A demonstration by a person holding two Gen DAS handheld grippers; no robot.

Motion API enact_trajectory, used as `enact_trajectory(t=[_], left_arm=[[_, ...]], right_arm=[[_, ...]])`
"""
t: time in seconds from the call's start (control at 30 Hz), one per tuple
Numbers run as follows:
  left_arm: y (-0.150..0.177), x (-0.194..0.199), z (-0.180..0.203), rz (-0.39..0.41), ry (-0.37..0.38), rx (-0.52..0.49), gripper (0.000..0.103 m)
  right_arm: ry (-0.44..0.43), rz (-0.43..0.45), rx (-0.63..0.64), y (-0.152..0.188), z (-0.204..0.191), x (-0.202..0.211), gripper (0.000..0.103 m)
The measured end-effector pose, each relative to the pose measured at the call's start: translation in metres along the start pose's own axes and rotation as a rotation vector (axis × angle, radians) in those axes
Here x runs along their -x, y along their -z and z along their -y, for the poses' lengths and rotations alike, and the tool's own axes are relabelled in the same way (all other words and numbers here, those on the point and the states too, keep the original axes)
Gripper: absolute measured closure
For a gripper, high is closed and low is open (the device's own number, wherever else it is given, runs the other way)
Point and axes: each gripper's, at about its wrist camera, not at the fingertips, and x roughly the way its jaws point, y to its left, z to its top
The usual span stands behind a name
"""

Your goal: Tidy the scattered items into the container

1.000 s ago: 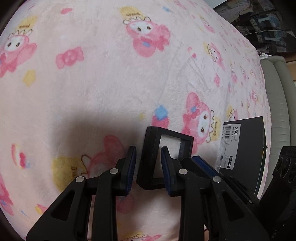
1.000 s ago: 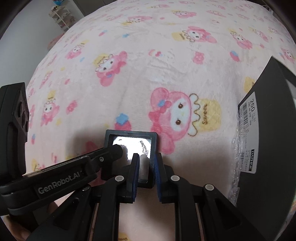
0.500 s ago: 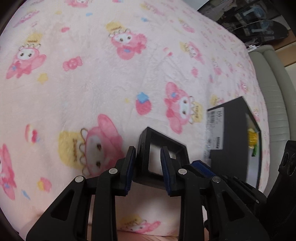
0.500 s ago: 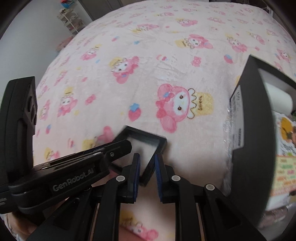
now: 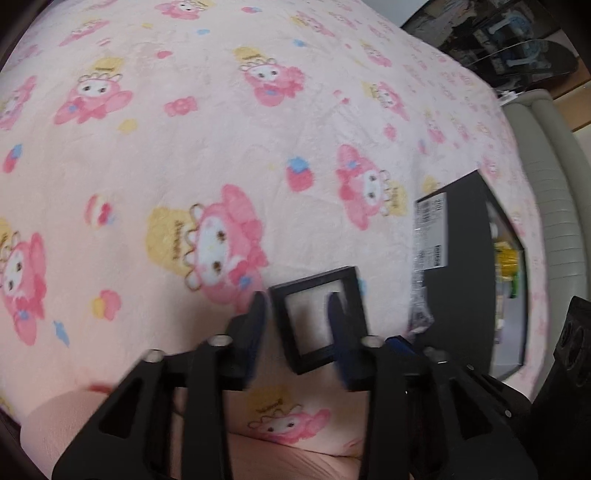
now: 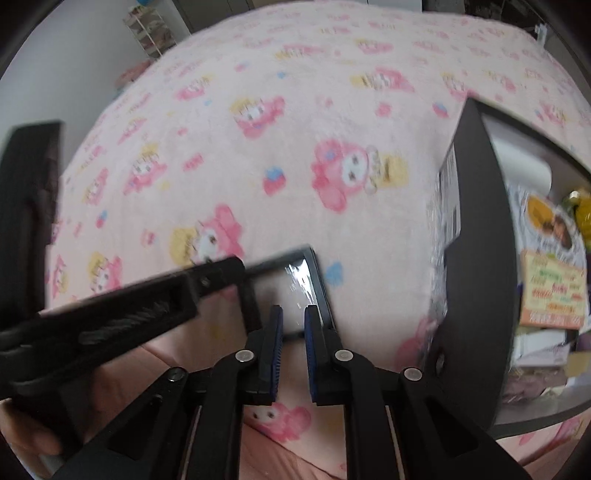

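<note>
A small black square frame (image 5: 317, 288) with a clear window hangs above the pink cartoon blanket (image 5: 221, 129). My right gripper (image 6: 293, 321) is shut on the near edge of the frame (image 6: 317, 280). My left gripper (image 5: 297, 314) stands open around the frame's left half, with one finger just left of it and the other in front of its window. In the right wrist view the left gripper (image 6: 166, 295) reaches in from the left and its tip meets the frame's far left corner. The black container box (image 6: 476, 221) stands to the right, also black container box (image 5: 461, 258).
Inside the box lie a white roll (image 6: 524, 166), printed packets (image 6: 550, 291) and a yellow item (image 5: 508, 258). A grey padded edge (image 5: 554, 221) runs past the bed at right. A shelf (image 6: 147, 29) stands by the far wall. A hand (image 6: 29, 435) holds the left gripper.
The frame has left the blanket and risen, held in my right gripper. Both grippers have lifted and pulled back, so the open top of the box has come into view.
</note>
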Motion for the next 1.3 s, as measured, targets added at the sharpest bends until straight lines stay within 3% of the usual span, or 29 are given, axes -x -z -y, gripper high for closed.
enact_trajectory(t=[0.23,0.4,0.7,0.97,1.1,1.3], left_arm=[[0.002,-0.012,-0.007,-0.033,-0.005,0.04,0.054],[0.0,-0.021,-0.009,-0.047,0.001,0.05,0.056],[-0.008,-0.042,-0.011,-0.093,0.037,0.087,0.058],[-0.008,-0.051,-0.004,-0.107,0.031,0.068,0.058],[-0.007,-0.049,-0.004,-0.107,0.031,0.064,0.059],[-0.006,-0.043,-0.008,-0.103,0.09,0.091,0.062]], right_arm=[[0.114,-0.031,0.028,-0.003,0.004,-0.026,0.085],[0.123,-0.05,0.045,-0.01,0.004,-0.041,0.084],[0.058,-0.078,-0.01,-0.014,0.021,-0.062,0.084],[0.046,-0.059,0.02,-0.013,0.019,-0.069,0.084],[-0.008,-0.07,0.008,-0.011,0.016,-0.067,0.084],[-0.024,-0.079,-0.007,-0.01,0.014,-0.068,0.084]])
